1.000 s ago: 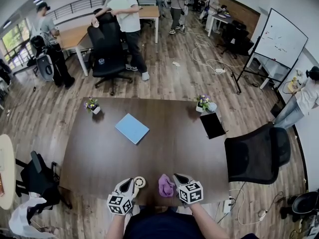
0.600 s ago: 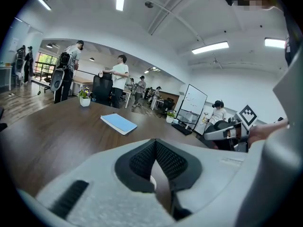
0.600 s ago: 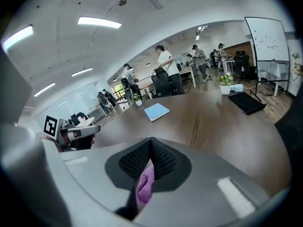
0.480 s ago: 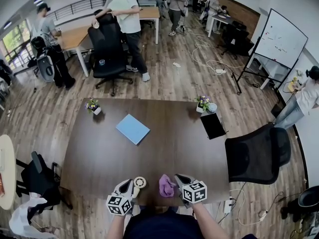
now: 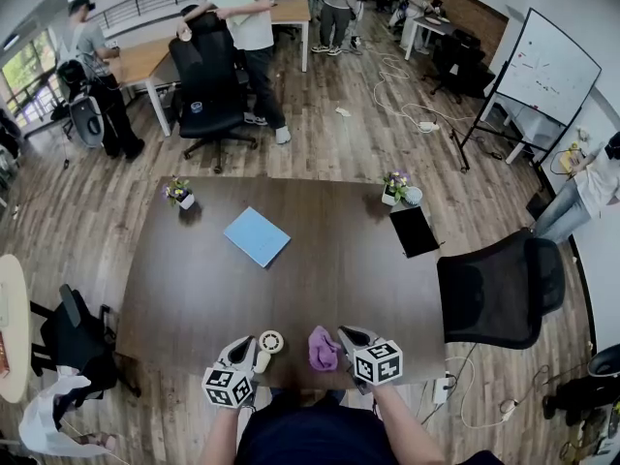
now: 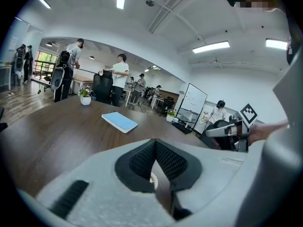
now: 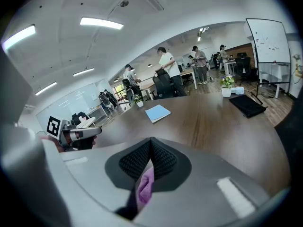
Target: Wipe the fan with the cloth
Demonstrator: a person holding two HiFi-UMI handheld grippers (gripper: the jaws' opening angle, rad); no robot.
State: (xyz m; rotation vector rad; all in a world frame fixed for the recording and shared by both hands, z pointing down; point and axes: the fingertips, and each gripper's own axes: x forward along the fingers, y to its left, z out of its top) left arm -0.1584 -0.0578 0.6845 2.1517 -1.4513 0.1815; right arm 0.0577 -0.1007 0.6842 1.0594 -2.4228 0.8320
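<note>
Clamped the left gripper (image 5: 252, 347) shut on the fan (image 5: 270, 341): small, white, round-headed, only a white sliver showing between the pads in the left gripper view. Pinched the cloth (image 5: 323, 349) in the closed right gripper (image 5: 341, 337): purple, crumpled, bunched at 9 o'clock of the jaws. Held both at the 6 o'clock edge of the brown table (image 5: 194, 289), fan at 9 o'clock of the cloth, apart. Found little changed from a second before: same grips, same places, blue book (image 5: 257, 236) slightly higher in the head view.

Bare table (image 5: 339, 289) ahead; blue book (image 5: 257, 236) mid-table; black pad (image 5: 414, 231), seemingly flat, far right
</note>
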